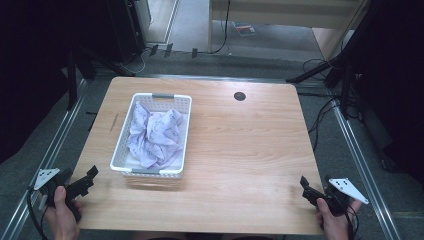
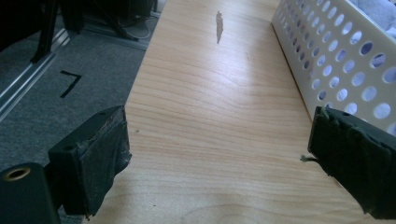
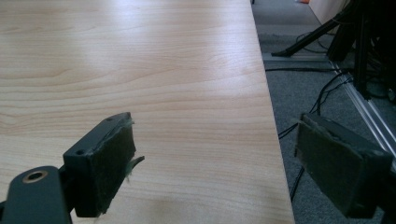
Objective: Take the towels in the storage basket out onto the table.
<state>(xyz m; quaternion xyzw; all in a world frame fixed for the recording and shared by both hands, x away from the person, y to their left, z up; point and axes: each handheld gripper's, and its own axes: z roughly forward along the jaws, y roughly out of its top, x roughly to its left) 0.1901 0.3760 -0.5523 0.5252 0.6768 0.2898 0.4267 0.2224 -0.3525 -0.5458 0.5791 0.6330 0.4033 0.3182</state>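
Left gripper (image 1: 85,181) and right gripper (image 1: 311,189) both gape empty at the wooden table's (image 1: 240,150) near corners; the crumpled lilac cloth (image 1: 152,135), perhaps patterned, lies in the white perforated basket (image 1: 186,131)

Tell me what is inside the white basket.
The white basket holds a crumpled pale lilac patterned cloth. The cloth covers most of the bottom, so anything beneath it cannot be seen.
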